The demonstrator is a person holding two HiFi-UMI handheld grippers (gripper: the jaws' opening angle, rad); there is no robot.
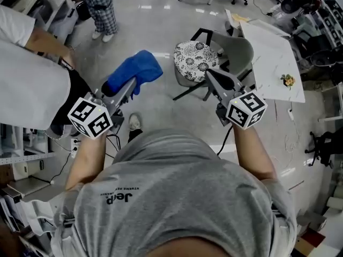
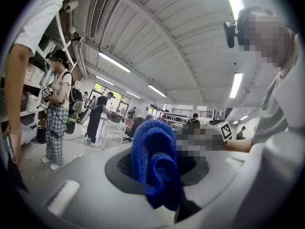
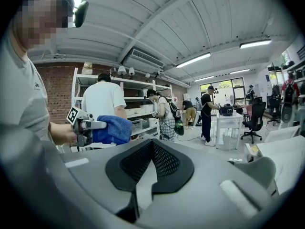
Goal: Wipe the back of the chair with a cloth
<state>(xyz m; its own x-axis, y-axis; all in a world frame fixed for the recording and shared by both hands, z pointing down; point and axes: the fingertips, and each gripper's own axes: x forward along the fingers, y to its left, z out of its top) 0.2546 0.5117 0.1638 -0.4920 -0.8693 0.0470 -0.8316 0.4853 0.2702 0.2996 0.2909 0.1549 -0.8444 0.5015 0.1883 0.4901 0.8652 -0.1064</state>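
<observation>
**Cloth ready in the left gripper, chair back not yet touched**

The left gripper (image 1: 127, 89) has its fingers pinching the blue cloth (image 1: 134, 71). The cloth is held in the air over the floor (image 1: 155, 20), left of the chair and well apart from the grey chair back (image 1: 239, 50). I judge that a loose fold sticks out past the fingers so that it can be pressed on the back. The right gripper (image 1: 215, 78) is empty, with its fingers pressed together, and it points over the patterned seat cushion (image 1: 195, 60), perhaps to steady the chair. The floor is smooth, grey and shiny. A white worktop (image 1: 273, 58) stands just right of the chair. It is a busy workshop room with shelves, and a person in checked trousers (image 1: 102, 9) stands far left.
</observation>
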